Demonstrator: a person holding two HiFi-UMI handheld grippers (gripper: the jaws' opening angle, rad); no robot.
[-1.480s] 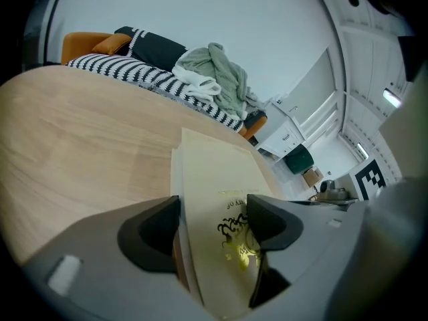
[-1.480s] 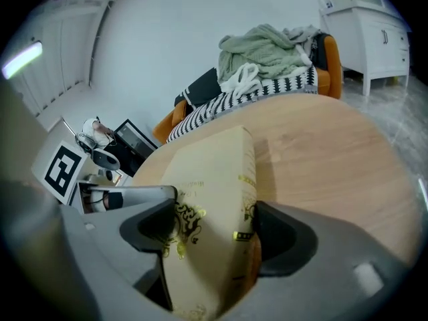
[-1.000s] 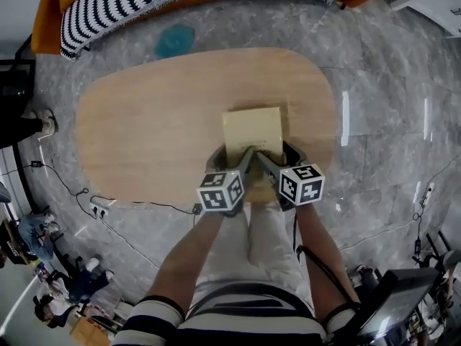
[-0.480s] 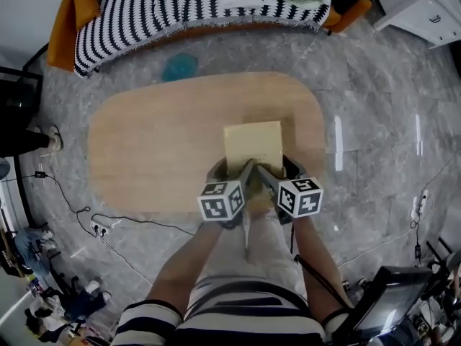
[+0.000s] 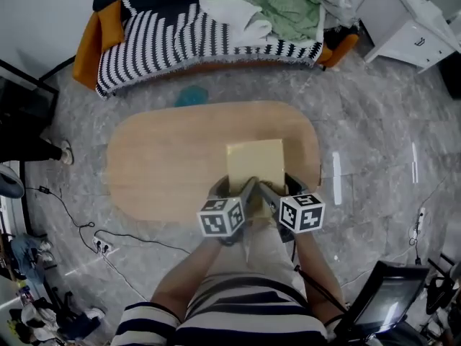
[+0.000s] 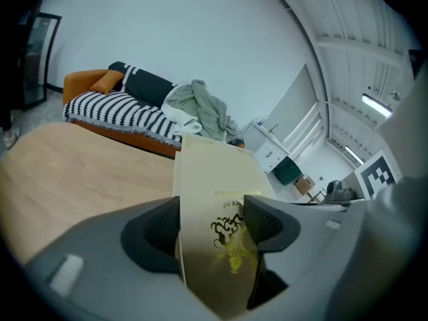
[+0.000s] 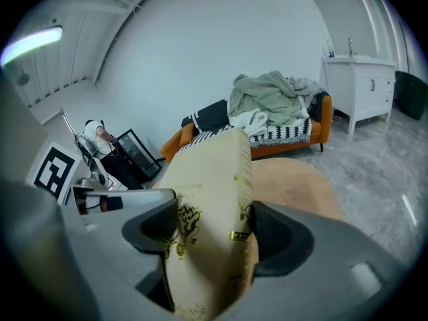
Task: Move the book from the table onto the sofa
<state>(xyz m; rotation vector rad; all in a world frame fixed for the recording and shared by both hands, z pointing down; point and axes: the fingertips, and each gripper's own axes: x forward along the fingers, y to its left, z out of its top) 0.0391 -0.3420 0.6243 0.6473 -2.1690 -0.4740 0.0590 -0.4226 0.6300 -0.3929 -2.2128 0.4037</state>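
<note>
My left tool (image 6: 212, 225) pinches the near left corner of the book (image 5: 255, 166). The book is held up over the table (image 5: 158, 164), and the sofa (image 5: 180, 38) is far ahead. My right tool (image 7: 215, 233) pinches the near right corner. I think the book is stiff, smooth and a bit heavy, so both corners need a tight hold.

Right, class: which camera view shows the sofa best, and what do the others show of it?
The head view: the sofa shows from above, end to end, with striped throw and heaped clothes. Both gripper views see it low and distant, and the held book blocks part of it in each.
</note>
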